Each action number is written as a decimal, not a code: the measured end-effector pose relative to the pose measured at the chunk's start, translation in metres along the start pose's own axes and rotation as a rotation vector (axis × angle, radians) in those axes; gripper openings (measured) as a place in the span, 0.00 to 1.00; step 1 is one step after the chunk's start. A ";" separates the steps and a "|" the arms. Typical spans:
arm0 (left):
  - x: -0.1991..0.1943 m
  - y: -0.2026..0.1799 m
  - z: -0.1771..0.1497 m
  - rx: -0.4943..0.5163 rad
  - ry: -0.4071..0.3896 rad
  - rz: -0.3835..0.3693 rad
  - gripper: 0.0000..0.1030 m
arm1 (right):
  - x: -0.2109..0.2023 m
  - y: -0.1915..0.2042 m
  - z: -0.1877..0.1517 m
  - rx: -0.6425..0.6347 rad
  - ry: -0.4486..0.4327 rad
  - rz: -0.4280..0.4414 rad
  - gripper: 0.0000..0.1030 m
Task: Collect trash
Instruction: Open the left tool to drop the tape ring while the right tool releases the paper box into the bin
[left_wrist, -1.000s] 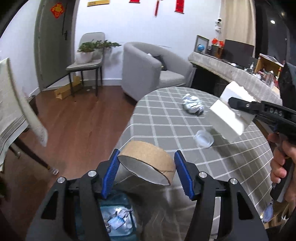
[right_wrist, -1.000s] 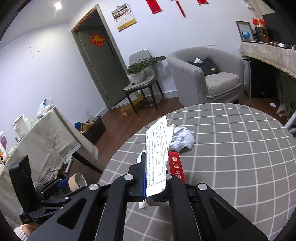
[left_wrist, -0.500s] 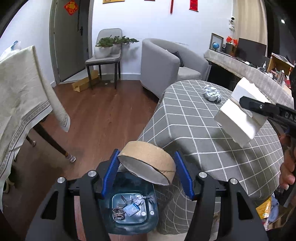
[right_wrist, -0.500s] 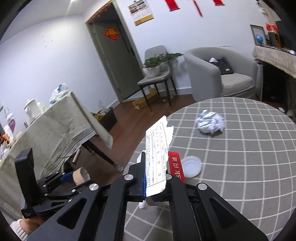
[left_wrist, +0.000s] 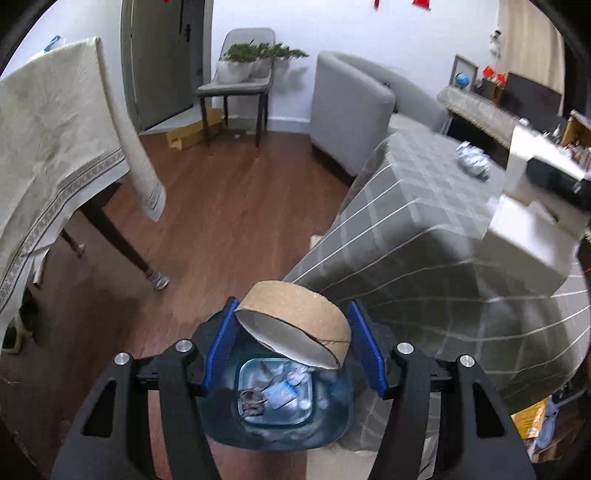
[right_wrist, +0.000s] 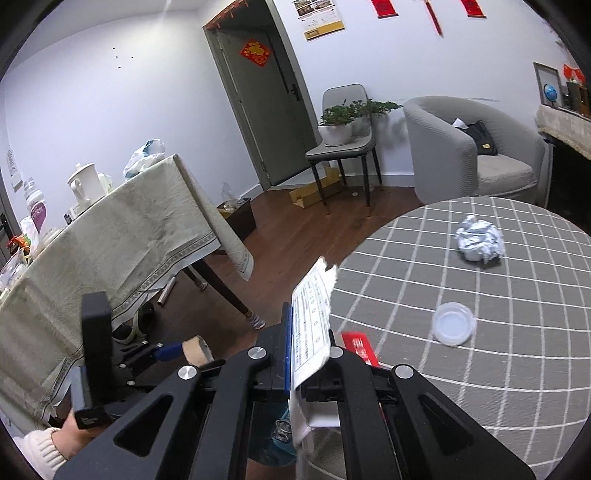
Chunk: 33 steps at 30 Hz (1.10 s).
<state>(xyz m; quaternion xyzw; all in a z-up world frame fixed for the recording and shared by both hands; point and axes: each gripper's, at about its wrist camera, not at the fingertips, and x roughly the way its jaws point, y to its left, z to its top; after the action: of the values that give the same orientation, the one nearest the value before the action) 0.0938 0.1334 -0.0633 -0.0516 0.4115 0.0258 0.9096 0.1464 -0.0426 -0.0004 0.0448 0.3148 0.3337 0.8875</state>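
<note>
Taking the blue trash bin (left_wrist: 275, 413) as the landmark: directly above its open mouth, the left gripper (left_wrist: 293, 341) grasps a cardboard tape core (left_wrist: 295, 326) between its blue pads. To the bin's right, over the checked table (left_wrist: 424, 236), the right gripper (right_wrist: 308, 354) is clenched on a flat white printed package (right_wrist: 312, 332). Farther right on the table lie a clear plastic lid (right_wrist: 454, 326) and a crumpled foil ball (right_wrist: 480, 243).
</note>
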 end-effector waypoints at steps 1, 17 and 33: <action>0.003 0.003 -0.002 0.003 0.011 0.011 0.61 | 0.002 0.002 0.000 -0.002 0.000 0.005 0.03; 0.041 0.054 -0.025 -0.073 0.222 0.004 0.63 | 0.044 0.062 -0.003 -0.071 0.031 0.086 0.03; 0.015 0.083 -0.020 -0.098 0.139 -0.008 0.70 | 0.099 0.087 -0.029 -0.092 0.181 0.090 0.03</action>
<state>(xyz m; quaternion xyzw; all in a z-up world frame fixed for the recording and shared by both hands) 0.0814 0.2132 -0.0941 -0.0996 0.4716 0.0387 0.8753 0.1372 0.0826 -0.0506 -0.0123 0.3755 0.3900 0.8407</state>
